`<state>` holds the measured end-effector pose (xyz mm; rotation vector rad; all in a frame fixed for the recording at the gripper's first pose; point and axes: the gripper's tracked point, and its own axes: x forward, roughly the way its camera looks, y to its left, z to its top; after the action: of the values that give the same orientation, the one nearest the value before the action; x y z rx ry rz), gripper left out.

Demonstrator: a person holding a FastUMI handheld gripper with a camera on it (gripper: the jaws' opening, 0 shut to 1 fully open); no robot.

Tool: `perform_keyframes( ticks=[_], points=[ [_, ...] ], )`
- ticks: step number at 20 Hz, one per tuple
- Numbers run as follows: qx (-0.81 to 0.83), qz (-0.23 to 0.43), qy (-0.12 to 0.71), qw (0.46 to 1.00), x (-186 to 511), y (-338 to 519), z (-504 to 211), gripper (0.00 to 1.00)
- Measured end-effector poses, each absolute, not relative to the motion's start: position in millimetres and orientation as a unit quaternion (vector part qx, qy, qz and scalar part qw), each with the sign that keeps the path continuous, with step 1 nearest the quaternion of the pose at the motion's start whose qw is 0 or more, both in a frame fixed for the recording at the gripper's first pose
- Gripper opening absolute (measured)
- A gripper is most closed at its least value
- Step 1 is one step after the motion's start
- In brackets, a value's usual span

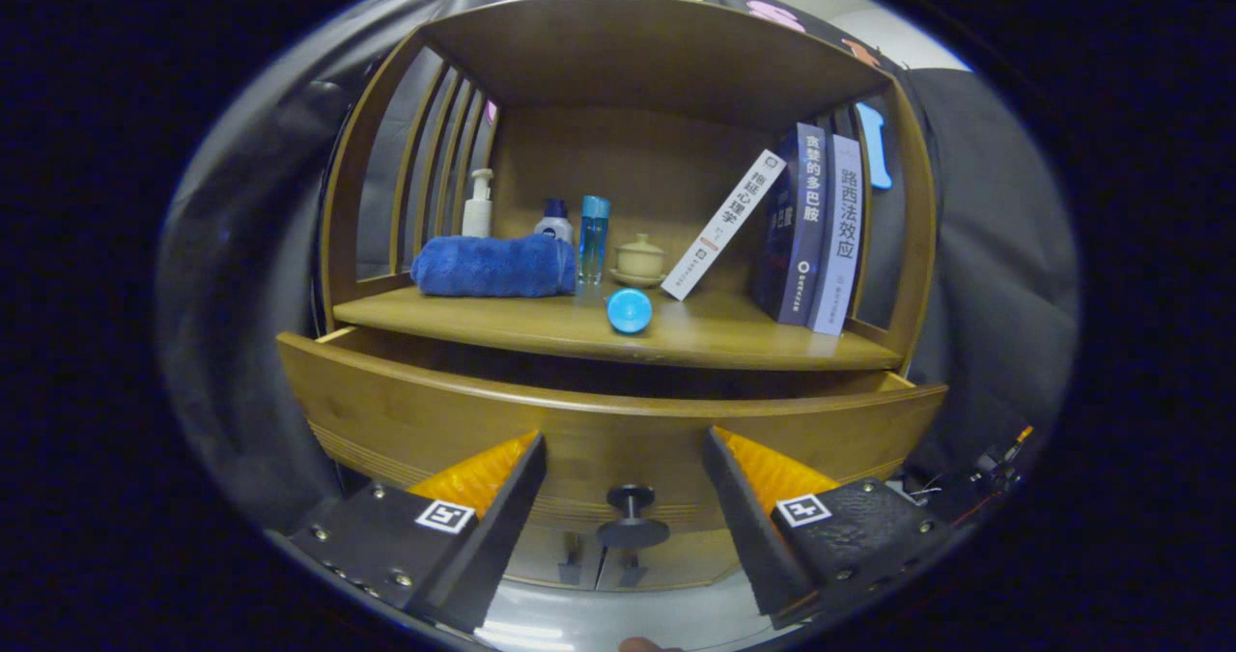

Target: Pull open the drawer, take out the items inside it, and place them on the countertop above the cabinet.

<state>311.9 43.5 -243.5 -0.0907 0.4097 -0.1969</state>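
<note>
Tongs [623, 459] spread wide, gripping nothing, both fingers [478, 483] held in front of the drawer [599, 430]. The drawer knob [632, 517] sits between the fingers, low, touching neither. Drawer pulled out from the wooden cabinet [628, 53], front panel facing the tongs; inside hidden by the front panel, contents cannot tell.

Counter [695, 333] above the drawer carries several things. Left side: rolled blue towel [494, 266] lying near the left edge. Behind it, at the back, a white pump bottle [477, 206] and a small bottle with dark cap [554, 219], partly hidden by the towel. Just beside the towel's right end a tall clear blue bottle [593, 239] stands upright. Next to that, a small cream lidded cup on a saucer [639, 261]. Blue round object [630, 310] near the counter's front edge, centre, apart from the rest; what it is, unclear.

Right side: a white book [722, 225] tilted, leaning on two upright books [816, 237] that stand against the right side rail.
</note>
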Motion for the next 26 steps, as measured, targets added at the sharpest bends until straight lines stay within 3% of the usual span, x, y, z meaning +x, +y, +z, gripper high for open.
perform_keyframes(
  ticks=[14, 26],
  points=[
    [-0.034, -0.102, 0.209, 0.972, 358, 38, -255, 0.98],
    [-0.038, -0.097, 0.209, 0.972, 354, 34, -254, 0.98]
  ],
)
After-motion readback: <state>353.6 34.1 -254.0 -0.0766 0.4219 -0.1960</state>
